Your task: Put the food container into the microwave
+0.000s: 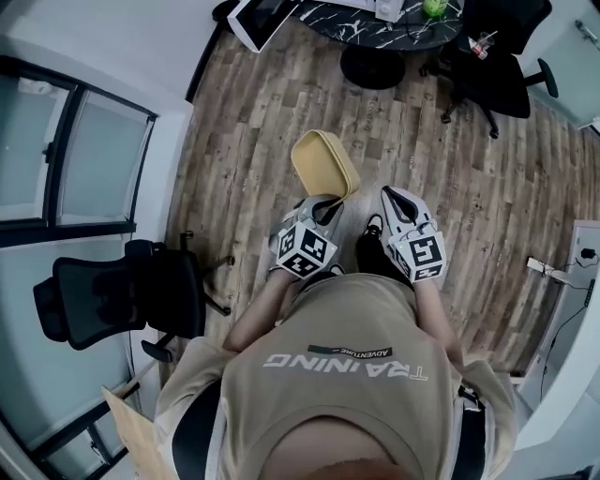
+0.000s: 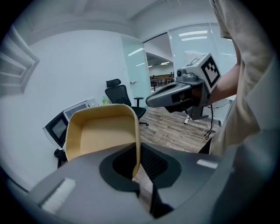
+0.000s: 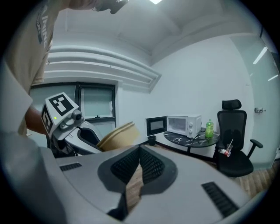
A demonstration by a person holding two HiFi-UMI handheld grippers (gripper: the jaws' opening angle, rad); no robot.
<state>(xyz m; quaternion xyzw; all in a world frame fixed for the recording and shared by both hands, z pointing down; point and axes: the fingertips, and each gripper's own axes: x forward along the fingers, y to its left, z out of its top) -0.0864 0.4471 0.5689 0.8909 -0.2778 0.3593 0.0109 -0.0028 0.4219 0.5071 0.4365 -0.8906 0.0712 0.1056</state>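
Office room with a wood-plank floor (image 1: 281,112), white walls and glass partitions. Person's beige shirt (image 1: 347,375), printed "TRAINING" with a smaller "ADVENTURE" line. Black office chairs, one beside the person (image 1: 122,295), one by the round black marbled table (image 1: 375,23). On that table, well apart from the person, a white microwave (image 3: 183,125) with its door (image 3: 156,126) swung open and a green bottle (image 3: 209,129). Yellow food container (image 2: 103,133), empty, held over the floor; the left gripper (image 2: 135,175) is clamped on its side wall. Right gripper (image 3: 140,151): jaws together, nothing between them.
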